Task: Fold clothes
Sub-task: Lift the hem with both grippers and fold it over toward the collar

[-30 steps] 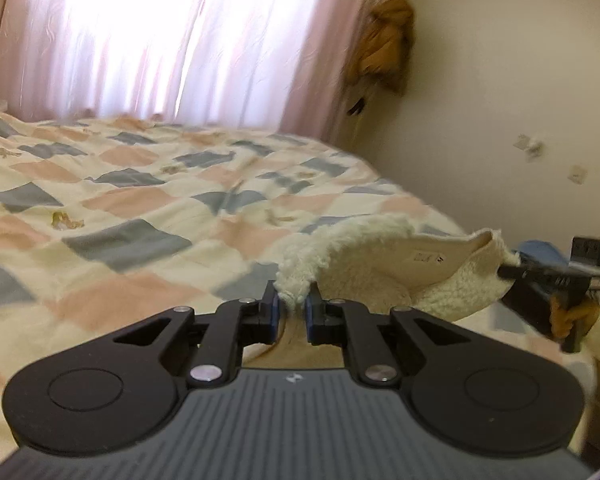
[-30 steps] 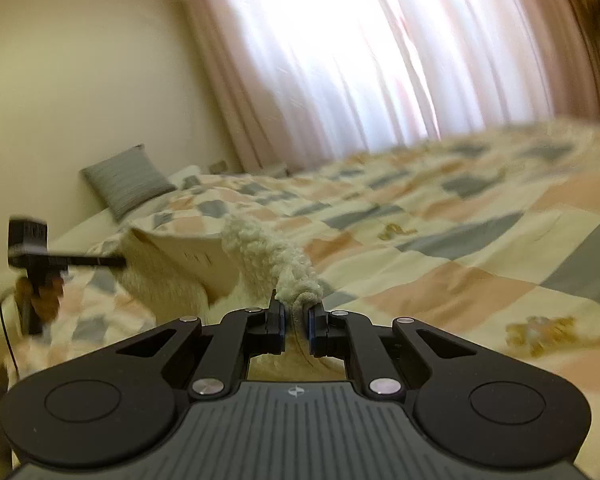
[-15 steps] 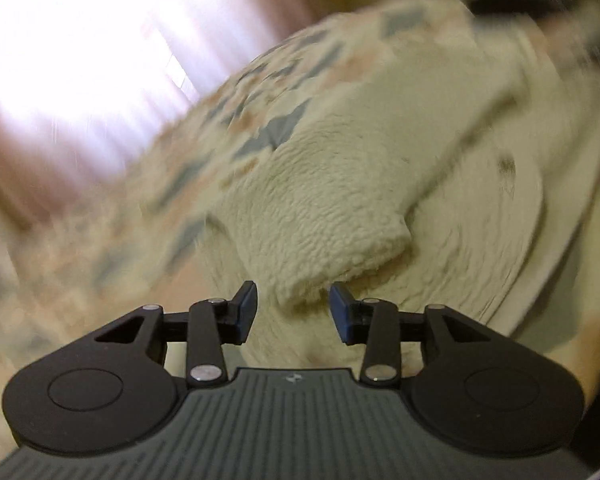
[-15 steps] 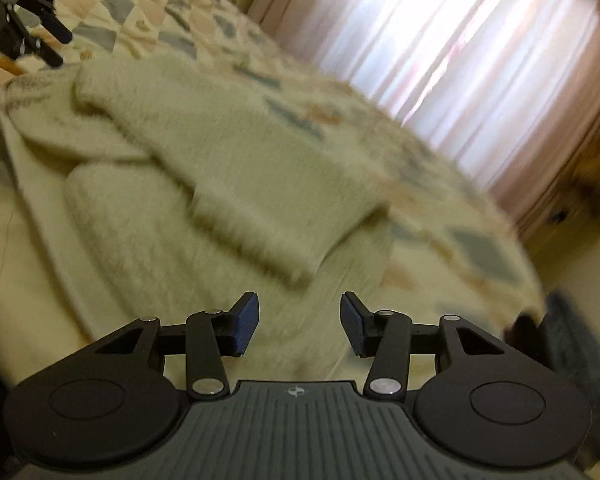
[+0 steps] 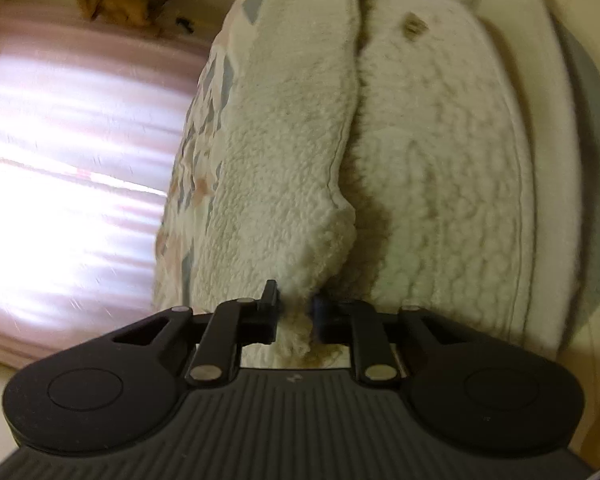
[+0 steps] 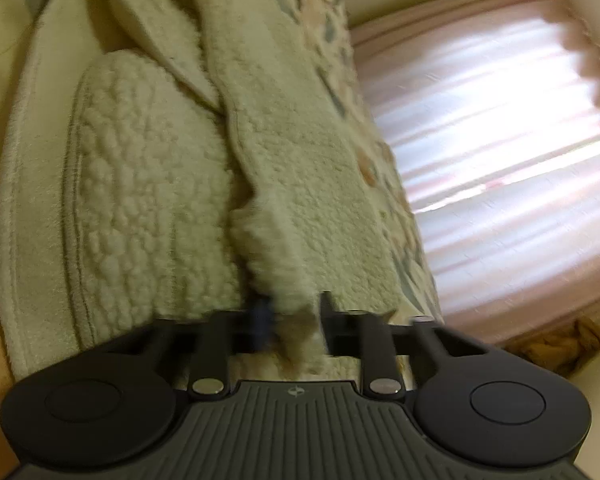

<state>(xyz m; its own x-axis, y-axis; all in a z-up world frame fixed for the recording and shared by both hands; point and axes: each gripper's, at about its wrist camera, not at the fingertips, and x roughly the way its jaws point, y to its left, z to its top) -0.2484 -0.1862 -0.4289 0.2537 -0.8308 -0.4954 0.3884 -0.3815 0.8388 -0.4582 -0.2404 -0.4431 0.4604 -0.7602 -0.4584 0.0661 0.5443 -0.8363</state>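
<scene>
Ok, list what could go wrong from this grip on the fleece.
1. The left claw is closing on only a thin corner of the fleece garment; the fluffy pile could slip out when lifted.
2. The right claw pinches a similarly narrow fold, and that view is blurred, so its hold is uncertain.
3. The garment lies in overlapping layers on the quilt; pulling may drag lower layers and undo the fold.

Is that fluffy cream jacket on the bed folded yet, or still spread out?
Partly folded. The fleece jacket has one flap laid over its body, and both grippers are closing on fleece edges.
</scene>
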